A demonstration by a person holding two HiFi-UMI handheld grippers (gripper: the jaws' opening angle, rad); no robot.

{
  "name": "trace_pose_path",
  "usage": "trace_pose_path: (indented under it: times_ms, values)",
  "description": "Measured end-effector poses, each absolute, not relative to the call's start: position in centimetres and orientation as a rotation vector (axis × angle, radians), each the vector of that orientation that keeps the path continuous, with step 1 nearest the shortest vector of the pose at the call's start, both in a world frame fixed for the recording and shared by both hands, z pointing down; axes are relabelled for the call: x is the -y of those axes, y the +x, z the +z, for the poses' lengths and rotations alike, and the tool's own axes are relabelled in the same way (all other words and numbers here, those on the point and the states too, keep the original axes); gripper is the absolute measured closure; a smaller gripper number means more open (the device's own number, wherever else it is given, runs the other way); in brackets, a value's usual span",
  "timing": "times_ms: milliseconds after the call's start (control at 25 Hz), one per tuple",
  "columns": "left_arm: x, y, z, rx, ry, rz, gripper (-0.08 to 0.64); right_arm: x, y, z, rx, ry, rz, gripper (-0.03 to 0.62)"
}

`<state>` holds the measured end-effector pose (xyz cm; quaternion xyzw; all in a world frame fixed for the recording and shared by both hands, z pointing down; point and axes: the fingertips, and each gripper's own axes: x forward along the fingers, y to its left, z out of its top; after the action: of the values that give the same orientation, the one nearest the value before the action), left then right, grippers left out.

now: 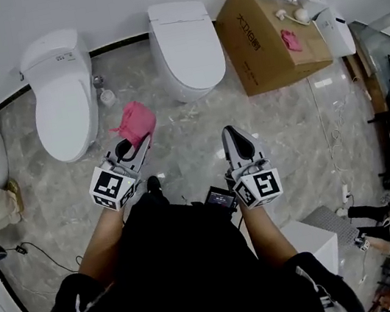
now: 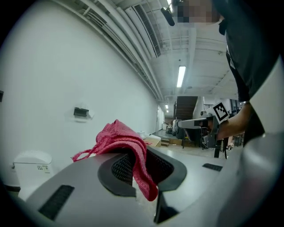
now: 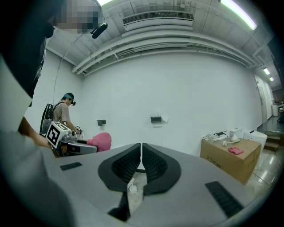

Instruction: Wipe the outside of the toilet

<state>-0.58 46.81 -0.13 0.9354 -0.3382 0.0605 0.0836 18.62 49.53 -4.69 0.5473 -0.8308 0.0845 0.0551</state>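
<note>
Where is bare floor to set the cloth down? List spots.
Bare marble floor lies in front of the cardboard box, and between the middle toilet and the right gripper. Crowded: the box top, and the fittings beside the left toilet.

Head view above toilet; gripper views low, wallward.

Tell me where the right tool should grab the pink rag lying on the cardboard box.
Probably straight down onto the bunched middle of the pink rag: it lies crumpled on the flat top of the cardboard box, so its folds face up. The right tool is shut and empty, so open it first.
</note>
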Motion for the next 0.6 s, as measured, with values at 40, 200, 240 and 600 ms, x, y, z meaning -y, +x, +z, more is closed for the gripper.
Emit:
trace_pose_path:
  times_ms: [40, 200, 240, 600]
  values:
    - [-45.2, -0.9, 0.2, 1.004, 2.788, 0.176, 0.492, -48.3, 18.5, -4.9, 2.521, 1.670, 0.253, 0.555]
    - [-39.2, -1.8, 0.9, 1.028, 2.771, 0.148, 0.492, -44.4, 18.8, -4.5, 2.513, 1.683, 0.251, 0.557]
    - [-38.2, -1.6, 0.8, 1.033, 2.769, 0.140, 0.492, -43.7, 19.1, -4.3, 2.510, 1.681, 0.251, 0.555]
    - [-28.1, 1.1, 2.4, 1.088, 2.743, 0.183, 0.492, -31.3, 22.1, -2.7, 2.593, 1.662, 0.273, 0.555]
